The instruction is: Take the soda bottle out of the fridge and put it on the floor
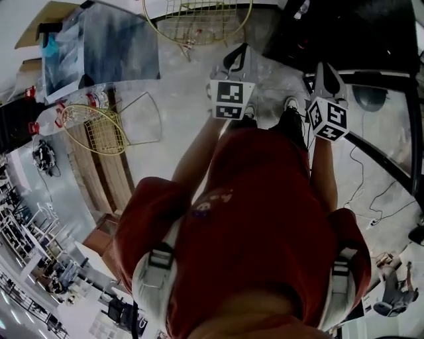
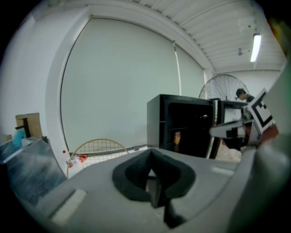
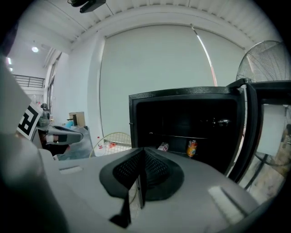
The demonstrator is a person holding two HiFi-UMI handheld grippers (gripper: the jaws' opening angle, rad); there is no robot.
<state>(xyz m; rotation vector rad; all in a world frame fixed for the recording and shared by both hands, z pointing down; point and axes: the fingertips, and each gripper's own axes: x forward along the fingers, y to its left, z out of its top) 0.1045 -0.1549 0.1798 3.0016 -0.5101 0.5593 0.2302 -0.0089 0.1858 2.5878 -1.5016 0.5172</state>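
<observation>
The black fridge [image 3: 191, 127] stands open ahead, its door [image 3: 254, 132] swung to the right. On its lower shelf an orange can [image 3: 192, 148] stands upright, and beside it lies a small bottle-like thing with a red and white label [image 3: 163, 146]. The left gripper view shows the fridge [image 2: 182, 127] further off to the right, with the orange can [image 2: 177, 136] inside. My left gripper [image 2: 153, 170] is shut and holds nothing. My right gripper [image 3: 141, 175] is shut and empty too. In the head view both the left gripper [image 1: 236, 58] and the right gripper [image 1: 327, 74] are held out in front of the person, side by side.
A yellow wire basket [image 1: 99, 129] lies on the floor at the left, with clear bottles with red caps [image 1: 63, 112] beside it. A second wire frame [image 1: 199, 20] lies ahead. A standing fan [image 3: 268, 59] is behind the fridge. Cables [image 1: 371, 192] trail on the right.
</observation>
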